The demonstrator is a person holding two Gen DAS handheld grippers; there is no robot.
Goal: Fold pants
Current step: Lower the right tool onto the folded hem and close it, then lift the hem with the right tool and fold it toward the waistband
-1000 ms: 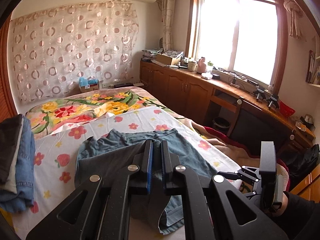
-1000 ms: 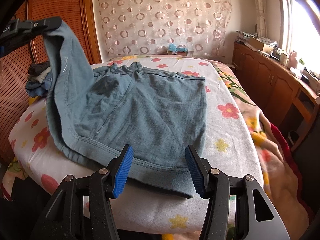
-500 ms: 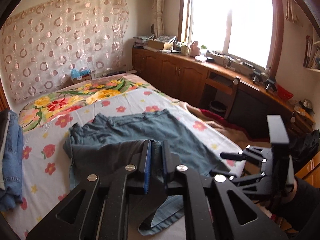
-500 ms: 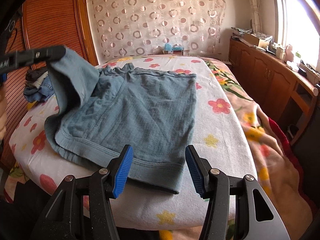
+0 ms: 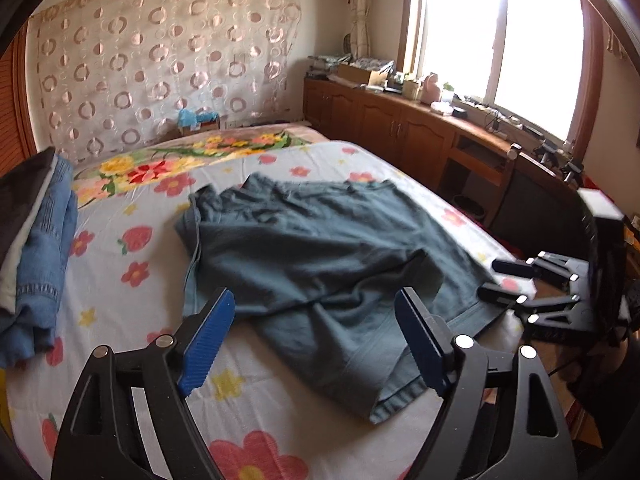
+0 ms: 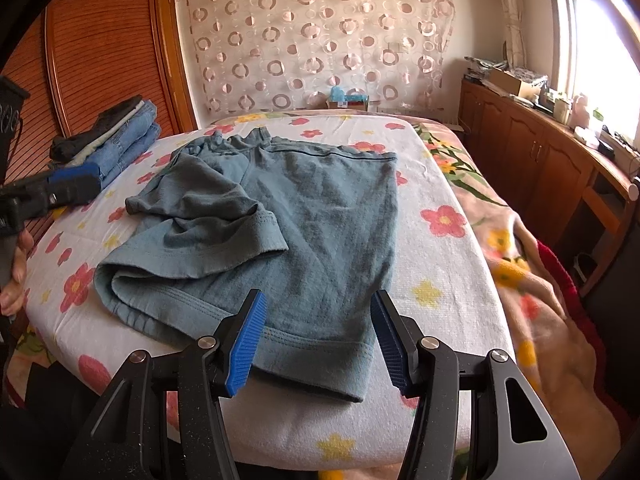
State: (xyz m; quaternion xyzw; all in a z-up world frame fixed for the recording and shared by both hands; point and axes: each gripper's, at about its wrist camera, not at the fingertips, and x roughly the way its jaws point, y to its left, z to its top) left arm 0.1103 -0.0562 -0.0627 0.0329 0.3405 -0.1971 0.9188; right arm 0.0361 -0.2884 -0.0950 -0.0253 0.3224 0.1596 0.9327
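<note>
Pants (image 6: 304, 236) are lying flat on the bed (image 6: 452, 280) near its front edge, one leg flopped over the other, hem reaching toward the front edge. Left claw (image 5: 316, 344) is hovering with fingers spread apart, gripping nothing. Right claw (image 6: 320, 344) is hanging over the hem, fingers likewise apart. Folded jeans (image 6: 120, 140) are sitting at the bed's far left edge.

Pants (image 6: 288, 216) lie on bed (image 6: 440, 280), one leg folded over onto other. My right tongs (image 6: 318, 336) hover over near hem; my left tongs (image 5: 316, 340) over near-left edge. Stack of folded clothes (image 6: 116, 136) on bed's far left. Cabinets (image 6: 532, 156) run along right, under window (image 5: 500, 32).
</note>
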